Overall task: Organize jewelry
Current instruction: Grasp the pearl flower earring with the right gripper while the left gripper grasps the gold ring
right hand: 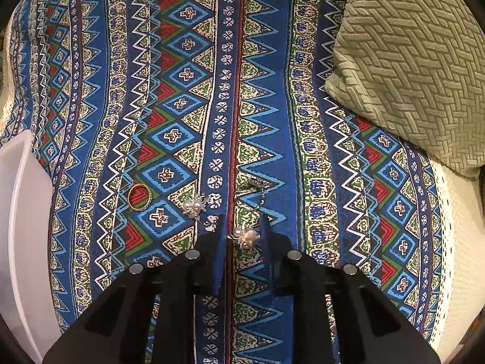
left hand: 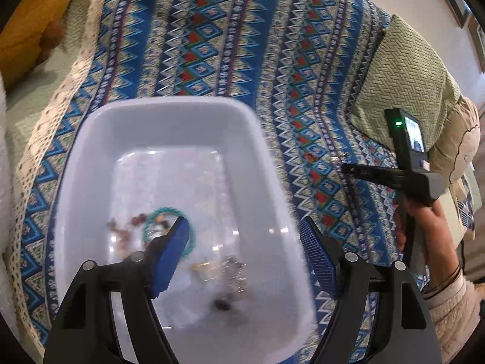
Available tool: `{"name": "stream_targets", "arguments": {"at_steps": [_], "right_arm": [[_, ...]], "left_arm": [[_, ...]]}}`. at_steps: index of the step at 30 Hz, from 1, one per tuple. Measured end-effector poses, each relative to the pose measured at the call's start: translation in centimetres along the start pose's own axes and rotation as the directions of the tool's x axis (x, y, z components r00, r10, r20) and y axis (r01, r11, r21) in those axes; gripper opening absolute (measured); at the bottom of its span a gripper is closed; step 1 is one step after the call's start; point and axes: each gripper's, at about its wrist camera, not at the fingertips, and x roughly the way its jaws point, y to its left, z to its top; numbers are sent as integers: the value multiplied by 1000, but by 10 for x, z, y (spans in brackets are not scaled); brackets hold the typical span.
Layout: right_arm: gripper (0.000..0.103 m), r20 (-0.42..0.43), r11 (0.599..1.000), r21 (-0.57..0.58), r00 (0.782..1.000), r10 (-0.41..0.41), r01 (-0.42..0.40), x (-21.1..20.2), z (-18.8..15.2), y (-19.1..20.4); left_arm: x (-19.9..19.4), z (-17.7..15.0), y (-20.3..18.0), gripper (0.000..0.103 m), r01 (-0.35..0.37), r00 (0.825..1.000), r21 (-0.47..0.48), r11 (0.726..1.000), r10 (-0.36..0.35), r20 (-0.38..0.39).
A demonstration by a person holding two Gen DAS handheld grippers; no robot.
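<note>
A white plastic tub (left hand: 100,139) lies on the patterned cloth and holds a teal bead bracelet (left hand: 165,212), brown beads and silver pieces. My left gripper (left hand: 244,236) is open and empty above the tub. My right gripper (right hand: 244,227) is open low over the cloth, with a pearl earring (right hand: 247,236) between its fingers. A second pearl earring (right hand: 194,204), a gold ring (right hand: 138,196) and a silver ring piece (right hand: 253,192) lie on the cloth just beyond. The right gripper also shows in the left wrist view (left hand: 345,168).
A green woven cushion (right hand: 409,69) lies at the right on the blue patterned cloth (right hand: 188,91). The tub's edge (right hand: 18,212) shows at the far left of the right wrist view. An orange cushion (left hand: 33,21) lies at the far left.
</note>
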Motion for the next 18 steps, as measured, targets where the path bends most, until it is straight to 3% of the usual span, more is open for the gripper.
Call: {"name": "stream_targets", "arguments": {"at_steps": [3, 7, 12, 18], "right_arm": [[22, -10, 998, 59, 1000, 28, -27, -22, -2, -14], [22, 43, 995, 90, 998, 46, -50, -54, -3, -30], [22, 84, 993, 98, 995, 60, -68, -80, -9, -47], [22, 111, 987, 105, 988, 109, -121, -92, 0, -62]], "left_arm": [[9, 14, -27, 72, 9, 1000, 27, 1000, -9, -13], [44, 41, -72, 74, 21, 999, 36, 999, -19, -46], [116, 71, -111, 73, -64, 991, 30, 997, 67, -112], [174, 84, -118, 72, -153, 972, 24, 988, 154, -180]]}}
